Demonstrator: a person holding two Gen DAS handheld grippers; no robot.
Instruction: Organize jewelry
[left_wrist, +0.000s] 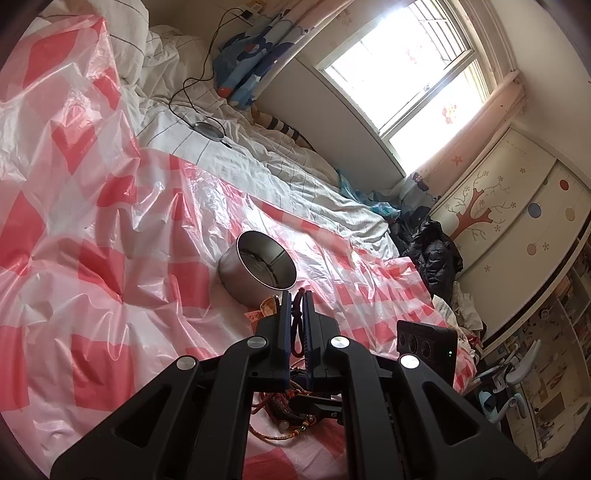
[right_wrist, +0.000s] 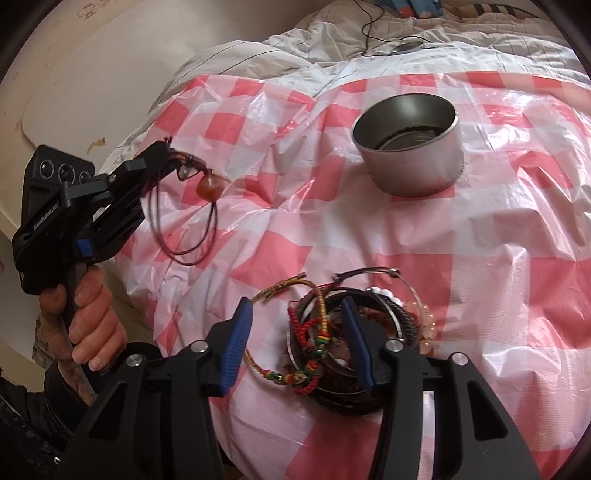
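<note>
A round metal tin (right_wrist: 410, 147) stands open on the red-and-white checked plastic sheet (right_wrist: 480, 236); it also shows in the left wrist view (left_wrist: 256, 269). My left gripper (right_wrist: 164, 147) is shut on a dark cord necklace (right_wrist: 192, 236) with an orange-brown stone pendant (right_wrist: 209, 188), held in the air left of the tin. In the left wrist view the cord sits between the closed fingers of the left gripper (left_wrist: 297, 297). My right gripper (right_wrist: 295, 314) is open and empty, just above a pile of bracelets and beads (right_wrist: 332, 332).
The sheet lies over a rumpled white bed (left_wrist: 221, 140) with a black cable and small device (left_wrist: 208, 127). A window (left_wrist: 402, 66) and decorated cupboards (left_wrist: 517, 221) are beyond. Dark clothes (left_wrist: 432, 251) lie at the bed's far end.
</note>
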